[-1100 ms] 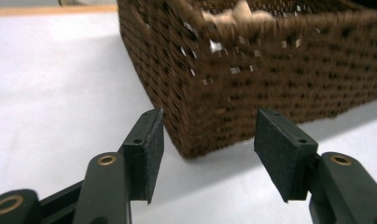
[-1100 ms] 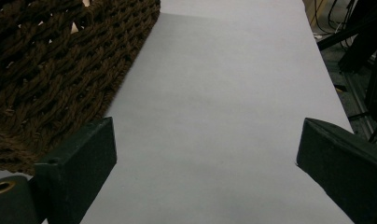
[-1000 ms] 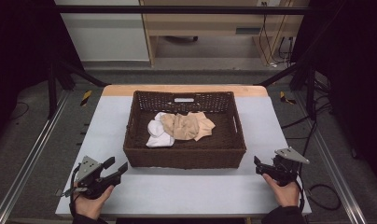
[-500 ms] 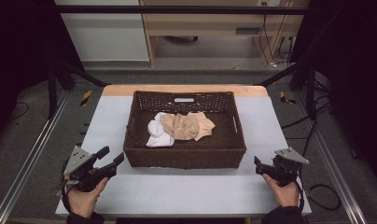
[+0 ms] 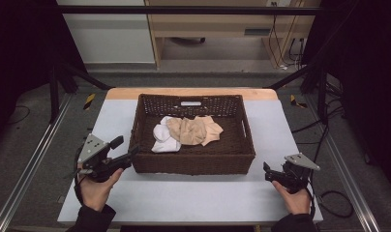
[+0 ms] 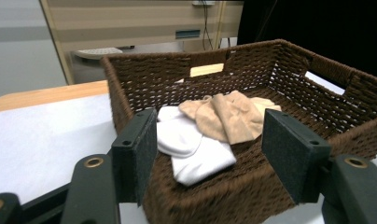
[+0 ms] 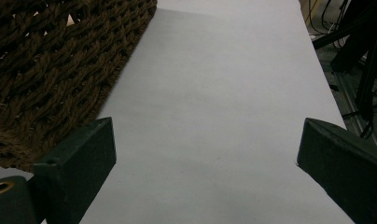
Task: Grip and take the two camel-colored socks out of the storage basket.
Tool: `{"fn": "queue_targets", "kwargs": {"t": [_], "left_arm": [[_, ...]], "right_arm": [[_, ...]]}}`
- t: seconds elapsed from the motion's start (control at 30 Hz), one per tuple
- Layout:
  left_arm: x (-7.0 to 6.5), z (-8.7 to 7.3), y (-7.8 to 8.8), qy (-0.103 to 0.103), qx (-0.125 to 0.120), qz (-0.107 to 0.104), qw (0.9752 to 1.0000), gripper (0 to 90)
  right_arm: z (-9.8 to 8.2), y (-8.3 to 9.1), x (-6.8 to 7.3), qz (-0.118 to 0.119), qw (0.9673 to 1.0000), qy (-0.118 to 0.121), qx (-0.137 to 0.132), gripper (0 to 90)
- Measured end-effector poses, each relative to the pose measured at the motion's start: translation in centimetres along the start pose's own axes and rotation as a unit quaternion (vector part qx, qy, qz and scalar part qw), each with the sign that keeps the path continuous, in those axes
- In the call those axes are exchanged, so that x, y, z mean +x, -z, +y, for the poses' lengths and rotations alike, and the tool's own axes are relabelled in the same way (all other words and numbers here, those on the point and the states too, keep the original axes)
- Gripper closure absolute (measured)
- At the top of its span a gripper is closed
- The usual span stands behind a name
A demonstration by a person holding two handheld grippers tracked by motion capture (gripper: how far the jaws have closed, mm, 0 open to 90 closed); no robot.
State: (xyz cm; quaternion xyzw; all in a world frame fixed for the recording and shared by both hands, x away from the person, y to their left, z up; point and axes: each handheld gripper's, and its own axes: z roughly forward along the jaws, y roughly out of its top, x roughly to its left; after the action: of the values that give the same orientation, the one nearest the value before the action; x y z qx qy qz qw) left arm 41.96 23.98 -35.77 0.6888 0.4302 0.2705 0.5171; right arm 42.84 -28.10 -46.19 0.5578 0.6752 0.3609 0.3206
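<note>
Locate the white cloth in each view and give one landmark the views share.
High view: white cloth lies in the woven basket's left part, touching the beige cloth.
Left gripper view: white cloth sits low centre, framed by the open jaws.
Right gripper view: not in it; basket wall at upper left.
Shared landmark: the brown woven basket.

Dark brown woven basket (image 5: 193, 162); white cloth (image 5: 163, 140); beige cloth (image 5: 193, 129); pale grey table (image 5: 184, 198).
</note>
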Motion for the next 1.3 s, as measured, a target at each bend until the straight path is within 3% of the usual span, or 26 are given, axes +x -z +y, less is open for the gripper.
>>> {"fn": "queue_targets", "kwargs": {"t": [0.33, 0.77, 1.03, 1.2, 1.3], "left_arm": [[-1.3, 2.5, -2.8, -0.005, 0.000, -0.012, 0.9999, 36.4], [-2.7, 4.5, -6.2, -0.016, 0.010, -0.018, 0.9997, 40.7], [-3.6, 5.5, -8.5, -0.028, 0.016, -0.021, 0.9992, 42.2], [-3.8, 5.8, -9.5, -0.025, 0.011, -0.023, 0.9993, 43.2], [-4.0, 6.0, -11.0, -0.033, 0.020, -0.016, 0.9991, 44.1]], "right_arm": [[0.1, 0.1, 0.0, 0.001, 1.0000, -0.003, -0.006, 4.7], [0.3, 0.1, 0.1, 0.004, 0.9999, -0.002, -0.012, 4.4], [0.3, 0.1, 0.1, 0.005, 0.9999, -0.003, -0.013, 4.4], [0.3, 0.0, 0.1, 0.006, 0.9999, -0.002, -0.012, 4.3], [0.3, 0.1, 0.1, 0.006, 0.9999, -0.003, -0.013, 4.2]]}}
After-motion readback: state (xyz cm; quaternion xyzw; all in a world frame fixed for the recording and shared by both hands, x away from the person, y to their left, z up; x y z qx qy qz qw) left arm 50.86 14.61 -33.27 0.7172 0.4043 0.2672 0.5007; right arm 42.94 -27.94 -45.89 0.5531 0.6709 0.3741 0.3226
